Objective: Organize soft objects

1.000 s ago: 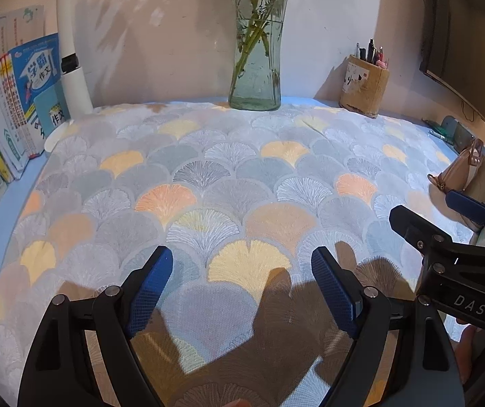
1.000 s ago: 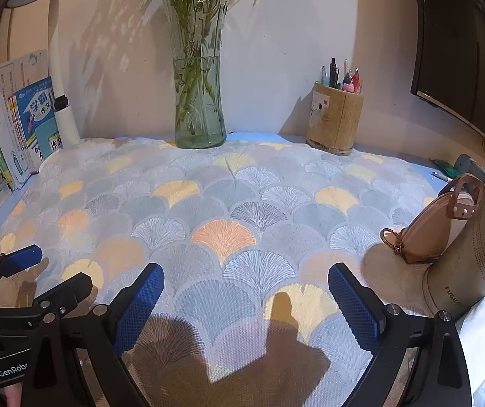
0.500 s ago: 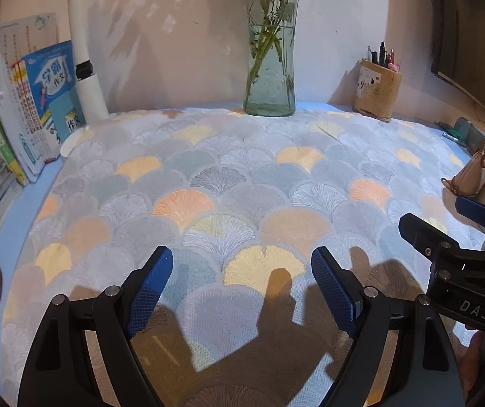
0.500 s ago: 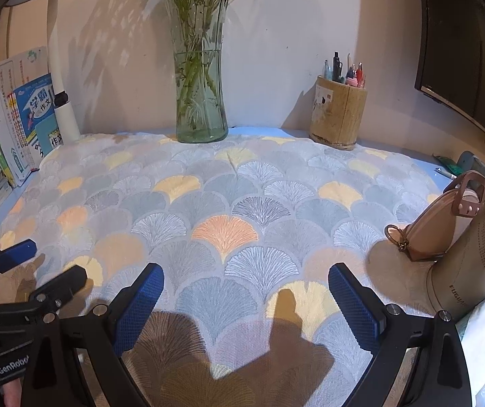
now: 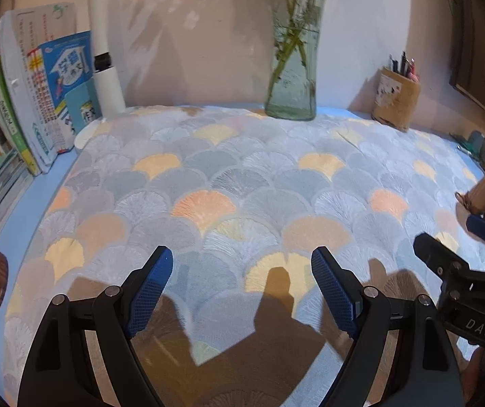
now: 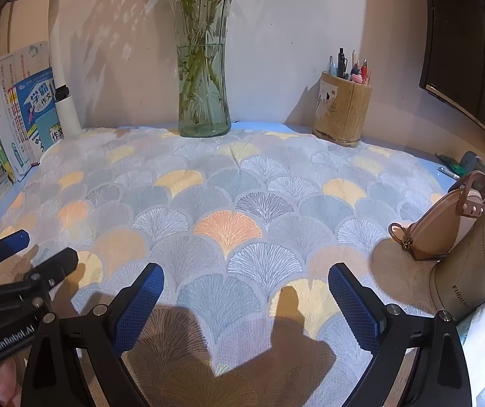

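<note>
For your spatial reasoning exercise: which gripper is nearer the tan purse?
Right. The right gripper hovers open just left of the purse; the left gripper is farther away, beyond the right one.

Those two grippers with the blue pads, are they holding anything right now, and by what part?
Nothing is held. The left gripper and right gripper both stand open above the patterned cloth, with only bare cloth between their pads.

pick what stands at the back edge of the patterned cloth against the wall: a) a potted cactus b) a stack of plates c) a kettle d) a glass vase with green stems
D: a clear glass vase with green stems stands at the far edge of the patterned cloth by the wall, with a pen holder off to its right.
</note>
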Available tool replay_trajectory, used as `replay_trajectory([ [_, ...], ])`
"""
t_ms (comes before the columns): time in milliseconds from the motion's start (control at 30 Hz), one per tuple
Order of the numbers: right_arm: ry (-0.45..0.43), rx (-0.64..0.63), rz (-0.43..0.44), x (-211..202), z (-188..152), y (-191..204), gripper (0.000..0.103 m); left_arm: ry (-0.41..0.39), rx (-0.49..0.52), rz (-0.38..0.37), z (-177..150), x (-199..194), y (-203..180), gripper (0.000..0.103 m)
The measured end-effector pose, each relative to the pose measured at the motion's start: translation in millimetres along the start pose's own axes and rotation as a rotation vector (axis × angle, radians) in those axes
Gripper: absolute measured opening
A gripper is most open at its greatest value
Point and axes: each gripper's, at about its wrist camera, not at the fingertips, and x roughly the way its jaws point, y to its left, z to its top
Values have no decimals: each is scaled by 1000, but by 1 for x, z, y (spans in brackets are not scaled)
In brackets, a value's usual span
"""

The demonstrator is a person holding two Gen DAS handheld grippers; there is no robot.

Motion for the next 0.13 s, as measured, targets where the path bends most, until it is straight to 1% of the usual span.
replay_trajectory([
  [67,1,0,0,0,0,0,97,-6,-14,-17,1,0,4,83],
  [133,1,-1,0,0,0,0,97,5,-17,-29,1,2,5,83],
])
